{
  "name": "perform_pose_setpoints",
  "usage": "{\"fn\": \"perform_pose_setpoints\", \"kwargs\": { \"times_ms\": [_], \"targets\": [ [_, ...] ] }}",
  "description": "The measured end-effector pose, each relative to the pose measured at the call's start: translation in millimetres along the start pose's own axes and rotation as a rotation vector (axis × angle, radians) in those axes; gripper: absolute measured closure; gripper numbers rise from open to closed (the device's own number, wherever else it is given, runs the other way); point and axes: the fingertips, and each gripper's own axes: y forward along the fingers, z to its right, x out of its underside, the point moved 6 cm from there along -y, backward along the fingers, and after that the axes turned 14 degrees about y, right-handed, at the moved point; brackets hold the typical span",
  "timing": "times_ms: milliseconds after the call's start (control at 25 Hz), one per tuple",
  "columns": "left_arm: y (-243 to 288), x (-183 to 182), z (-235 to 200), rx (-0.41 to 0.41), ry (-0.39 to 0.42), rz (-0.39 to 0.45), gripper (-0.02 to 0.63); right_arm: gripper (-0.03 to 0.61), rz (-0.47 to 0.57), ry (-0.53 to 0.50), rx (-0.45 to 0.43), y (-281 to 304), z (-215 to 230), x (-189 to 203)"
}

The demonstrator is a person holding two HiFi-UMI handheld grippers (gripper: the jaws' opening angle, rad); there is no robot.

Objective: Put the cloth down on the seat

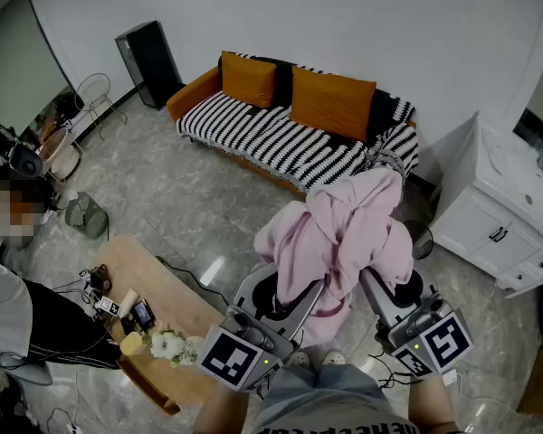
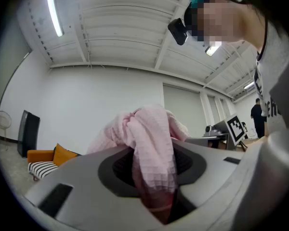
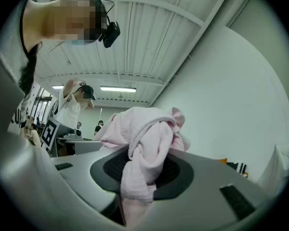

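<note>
Right now the cloth (image 1: 344,233) hangs bunched between the two claws, raised above them in a soft pink heap. The left claw (image 1: 300,304) is clamped on one gathered fold, which its own view shows wedged down between the dark pads. The right claw (image 1: 377,289) is likewise pinched on a twisted fold on the other side. The fabric looks like a light waffle weave, limp and thick with wrinkles, so it would likely slump and spread wherever it lands instead of keeping a shape. The seat (image 1: 271,143) lies straight ahead of both claws and well apart from them, with a stretch of glossy grey floor (image 1: 190,206) between. Its long axis runs crosswise to the way the claws point, slanting so that its right end sits nearer the right claw than its left end does to the left claw. It wears a black-and-white striped cover that looks woven, and two plump orange cushions (image 1: 333,103) lean on the backrest beyond it. By this reading the cloth is in hand but not yet carried across. The coming move would turn on bringing both claws forward over the striped cover, short of the cushions, before letting go.
</note>
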Motion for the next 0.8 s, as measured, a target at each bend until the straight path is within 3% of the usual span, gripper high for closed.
{"fn": "perform_pose_setpoints", "kwargs": {
  "times_ms": [280, 440, 800],
  "targets": [
    [-6.4, 5.0, -7.0, 0.013, -0.019, -0.034, 0.430, 0.442, -0.001, 0.001, 0.000, 9.2, -5.2, 3.4],
    [-11.7, 4.3, -15.9, 0.006, -0.007, -0.002, 0.430, 0.442, -0.005, 0.000, 0.005, 15.4, -11.9, 6.3],
    [-27.8, 15.6, -31.5, 0.069, -0.051, -0.037, 0.430, 0.437, -0.019, -0.011, 0.008, 30.7, -24.8, 10.3]
  ]
}}
